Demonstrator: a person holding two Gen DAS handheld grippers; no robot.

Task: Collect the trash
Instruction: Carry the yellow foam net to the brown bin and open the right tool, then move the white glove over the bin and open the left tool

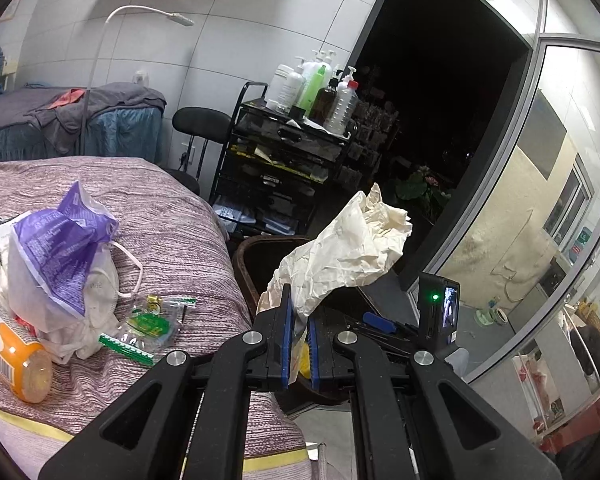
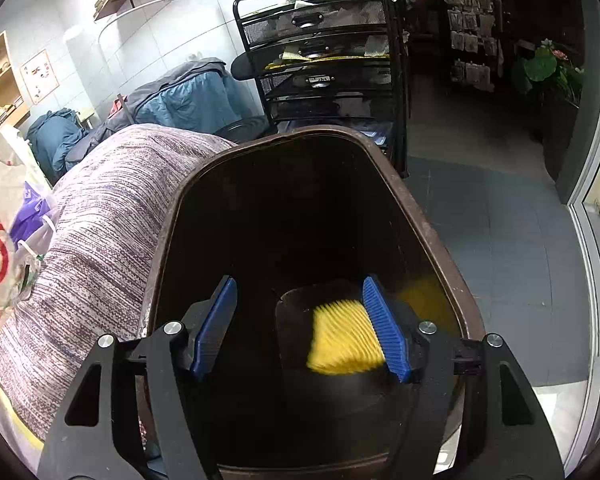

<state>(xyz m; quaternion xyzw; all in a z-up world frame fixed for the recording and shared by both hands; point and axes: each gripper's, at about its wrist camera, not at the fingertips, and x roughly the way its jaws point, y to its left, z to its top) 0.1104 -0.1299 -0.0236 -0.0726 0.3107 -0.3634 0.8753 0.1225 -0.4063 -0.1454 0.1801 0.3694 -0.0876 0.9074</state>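
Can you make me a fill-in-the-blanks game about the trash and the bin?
1. The left gripper is shut on a crumpled ____ paper wrapper.
2. The right gripper's blue fingers stand ____.
3. A blurred ____ ribbed thing lies inside the dark brown plastic bin.

Missing words: white; open; yellow

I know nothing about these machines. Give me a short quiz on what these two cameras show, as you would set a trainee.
1. True or false: the left tongs are shut on a crumpled cream paper sheet.
2. What lies in the dark brown plastic bin beneath the open right tongs? A) blurred yellow ribbed item B) purple bag C) orange-capped bottle
3. Fill in: the purple-and-white plastic bag lies on the ______ striped woven bedcover.

Key:
1. True
2. A, the blurred yellow ribbed item
3. mauve
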